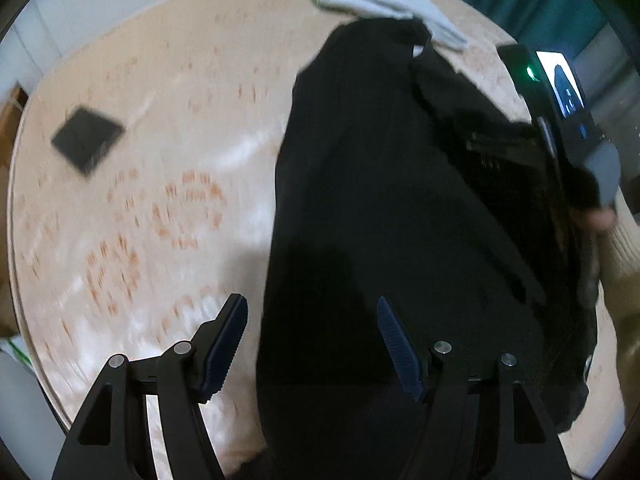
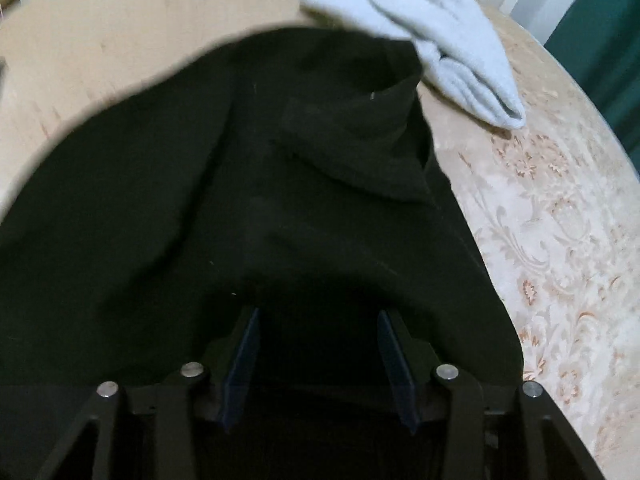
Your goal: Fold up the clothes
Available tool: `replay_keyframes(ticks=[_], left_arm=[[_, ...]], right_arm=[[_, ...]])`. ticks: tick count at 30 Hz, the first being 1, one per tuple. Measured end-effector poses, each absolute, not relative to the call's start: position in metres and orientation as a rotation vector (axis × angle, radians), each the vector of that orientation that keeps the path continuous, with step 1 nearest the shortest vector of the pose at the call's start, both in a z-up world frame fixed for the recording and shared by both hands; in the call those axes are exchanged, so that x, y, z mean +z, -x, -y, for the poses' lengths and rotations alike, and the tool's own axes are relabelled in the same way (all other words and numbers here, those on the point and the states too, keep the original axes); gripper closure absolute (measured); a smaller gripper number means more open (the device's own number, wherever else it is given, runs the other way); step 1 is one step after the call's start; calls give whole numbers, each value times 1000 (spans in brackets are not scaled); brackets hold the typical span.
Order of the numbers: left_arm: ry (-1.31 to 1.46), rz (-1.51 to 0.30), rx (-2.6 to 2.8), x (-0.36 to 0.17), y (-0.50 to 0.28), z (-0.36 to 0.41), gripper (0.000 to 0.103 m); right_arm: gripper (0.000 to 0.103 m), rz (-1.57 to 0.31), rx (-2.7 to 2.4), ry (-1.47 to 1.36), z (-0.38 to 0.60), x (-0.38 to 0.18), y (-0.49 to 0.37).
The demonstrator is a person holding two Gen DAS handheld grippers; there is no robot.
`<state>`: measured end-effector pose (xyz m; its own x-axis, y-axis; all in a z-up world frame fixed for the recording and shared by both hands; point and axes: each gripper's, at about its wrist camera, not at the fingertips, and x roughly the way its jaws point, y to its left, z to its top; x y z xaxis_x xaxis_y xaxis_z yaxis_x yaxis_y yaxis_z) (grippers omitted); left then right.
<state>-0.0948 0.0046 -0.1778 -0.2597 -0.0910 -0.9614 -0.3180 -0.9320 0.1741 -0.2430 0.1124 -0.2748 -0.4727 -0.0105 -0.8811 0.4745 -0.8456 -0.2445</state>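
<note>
Two grippers are mine, and both look down at the same black garment (image 1: pixel 380 184) spread on a round table (image 1: pixel 168 92) covered in a pale cloth with a faded orange pattern. My left gripper (image 1: pixel 312 320) hangs with its fingers spread wide, nothing pressed between them; the left finger (image 1: pixel 228 344) sits over bare tablecloth and the right finger (image 1: pixel 400 348) over the garment's near edge, so the dark hem runs up between them. My right gripper (image 2: pixel 318 340) hovers low over the black garment (image 2: pixel 240 200) with its fingers moderately apart. Dark cloth fills the space between the blue pads (image 2: pixel 244 352), but I cannot tell whether they press on it or only frame it; the picture is too dark there.

Beyond the garment's far end, a light grey folded piece of clothing (image 2: pixel 432 28) lies at the table's far rim, with the black cloth's end just overlapping it. Off to the left, well apart from the clothes, a small dark square object (image 1: pixel 86 140) rests flat on the table. In the left view, my other hand's device (image 1: pixel 560 108), with a lit screen and a green light, stands over the garment's right side.
</note>
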Motion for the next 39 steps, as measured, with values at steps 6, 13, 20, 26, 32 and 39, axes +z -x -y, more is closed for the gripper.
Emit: replay_keyframes(ticks=[6, 13, 20, 26, 32, 39], left_arm=[[1940, -460, 2248, -199, 68, 13, 34], [2025, -528, 2227, -215, 56, 31, 33], [2041, -557, 2240, -219, 54, 34, 28], [2055, -564, 2247, -222, 54, 34, 26], [2035, -493, 2274, -212, 52, 38, 25], [2052, -305, 2305, -184, 53, 68, 19]], right_arm=[[97, -686, -2417, -1392, -114, -263, 246], [97, -714, -2673, -1336, -168, -205, 277], [102, -687, -2961, -1387, -244, -150, 343], [102, -391, -3049, -1633, -303, -161, 391], [47, 106, -2990, -1791, -351, -190, 364], [26, 201, -2882, -1728, -399, -183, 184]])
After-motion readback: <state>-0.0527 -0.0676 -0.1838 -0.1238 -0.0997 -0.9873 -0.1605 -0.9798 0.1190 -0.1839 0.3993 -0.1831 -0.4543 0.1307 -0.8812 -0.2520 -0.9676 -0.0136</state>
